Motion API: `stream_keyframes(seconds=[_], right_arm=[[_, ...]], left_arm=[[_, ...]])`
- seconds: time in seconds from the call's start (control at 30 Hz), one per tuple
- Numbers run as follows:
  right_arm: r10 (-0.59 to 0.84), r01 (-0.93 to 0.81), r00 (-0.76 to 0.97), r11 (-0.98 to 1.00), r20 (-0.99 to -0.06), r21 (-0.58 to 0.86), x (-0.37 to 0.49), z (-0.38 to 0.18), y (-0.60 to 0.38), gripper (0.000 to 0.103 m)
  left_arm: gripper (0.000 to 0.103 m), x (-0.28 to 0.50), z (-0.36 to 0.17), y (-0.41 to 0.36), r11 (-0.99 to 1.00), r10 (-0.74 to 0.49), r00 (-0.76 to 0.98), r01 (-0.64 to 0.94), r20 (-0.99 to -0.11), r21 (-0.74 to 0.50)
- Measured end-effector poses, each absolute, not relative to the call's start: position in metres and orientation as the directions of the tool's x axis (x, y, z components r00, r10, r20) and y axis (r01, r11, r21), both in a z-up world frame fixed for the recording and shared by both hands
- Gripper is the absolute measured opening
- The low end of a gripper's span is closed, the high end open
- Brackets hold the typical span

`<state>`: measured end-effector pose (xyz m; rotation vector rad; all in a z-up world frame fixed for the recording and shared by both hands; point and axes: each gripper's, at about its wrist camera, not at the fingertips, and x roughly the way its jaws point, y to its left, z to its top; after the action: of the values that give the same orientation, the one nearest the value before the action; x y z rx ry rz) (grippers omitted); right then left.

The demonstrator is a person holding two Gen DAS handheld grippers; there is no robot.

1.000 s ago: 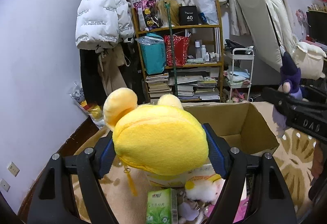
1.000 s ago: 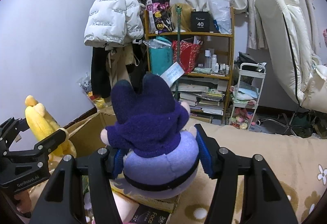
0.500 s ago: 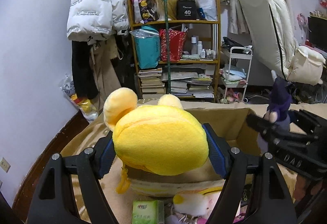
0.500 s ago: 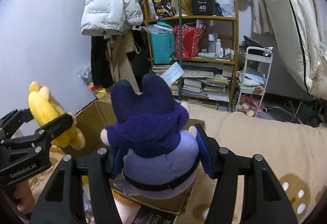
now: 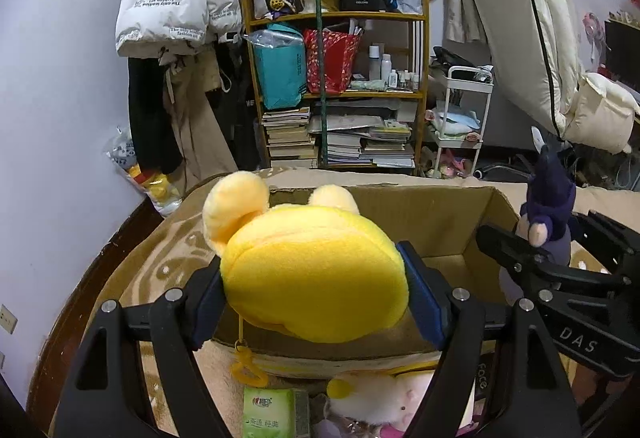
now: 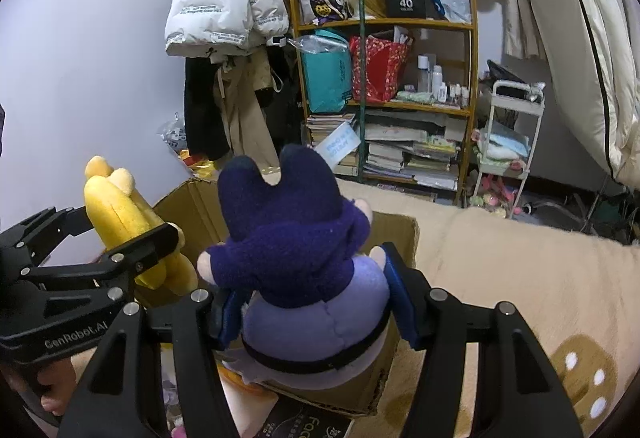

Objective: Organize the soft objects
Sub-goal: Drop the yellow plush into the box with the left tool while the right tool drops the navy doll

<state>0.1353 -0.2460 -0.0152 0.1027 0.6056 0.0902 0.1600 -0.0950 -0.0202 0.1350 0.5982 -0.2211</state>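
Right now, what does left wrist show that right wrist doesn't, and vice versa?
Left wrist only: a green tissue pack and a white-pink plush lying below the left gripper, plus the bare inside of the cardboard box.

Right wrist only: a paper tag on the purple plush, and the spotted beige blanket on the right.

Both: the yellow plush clamped in the left gripper, the purple plush clamped in the right gripper, the box, and the bookshelf.

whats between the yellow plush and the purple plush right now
The open cardboard box: in the left wrist view its cavity spans the stretch between the yellow plush and the purple plush, with no other object in it.
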Motion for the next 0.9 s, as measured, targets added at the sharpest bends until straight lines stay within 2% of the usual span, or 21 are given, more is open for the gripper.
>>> stream_keyframes(seconds=[0.27, 0.3, 0.37, 0.5, 0.6, 0.7, 0.83, 0.9], right_arm=[[0.148, -0.050, 0.792, 0.983, -0.592, 0.178, 0.140, -0.028, -0.252, 0.066], [0.148, -0.052, 0.789, 0.983, -0.596, 0.176, 0.140, -0.030, -0.251, 0.068], [0.147, -0.055, 0.786, 0.984, -0.601, 0.169, 0.141, -0.033, -0.250, 0.078], [0.146, -0.068, 0.778, 0.986, -0.611, 0.150, 0.141, -0.037, -0.246, 0.080], [0.144, -0.078, 0.780, 0.988, -0.609, 0.134, 0.139, -0.037, -0.242, 0.091], [0.136, -0.082, 0.783, 0.990, -0.607, 0.115, 0.135, -0.036, -0.238, 0.093], [0.129, -0.075, 0.789, 0.991, -0.601, 0.115, 0.127, -0.031, -0.237, 0.103], [0.121, -0.065, 0.797, 0.991, -0.591, 0.116, 0.120, -0.027, -0.237, 0.103]], left_arm=[[0.081, 0.164, -0.027, -0.089, 0.970, -0.174, 0.786, 0.241, -0.594, 0.035], [0.081, 0.163, -0.027, -0.088, 0.970, -0.176, 0.785, 0.241, -0.594, 0.032], [0.082, 0.164, -0.027, -0.086, 0.970, -0.179, 0.783, 0.241, -0.595, 0.025], [0.088, 0.164, -0.025, -0.080, 0.973, -0.176, 0.788, 0.231, -0.590, 0.017], [0.091, 0.163, -0.024, -0.076, 0.975, -0.171, 0.787, 0.222, -0.593, 0.013], [0.096, 0.160, -0.023, -0.071, 0.979, -0.154, 0.792, 0.203, -0.591, 0.018], [0.097, 0.155, -0.017, -0.064, 0.983, -0.134, 0.796, 0.184, -0.591, 0.024], [0.098, 0.151, -0.014, -0.060, 0.984, -0.130, 0.796, 0.178, -0.591, 0.024]])
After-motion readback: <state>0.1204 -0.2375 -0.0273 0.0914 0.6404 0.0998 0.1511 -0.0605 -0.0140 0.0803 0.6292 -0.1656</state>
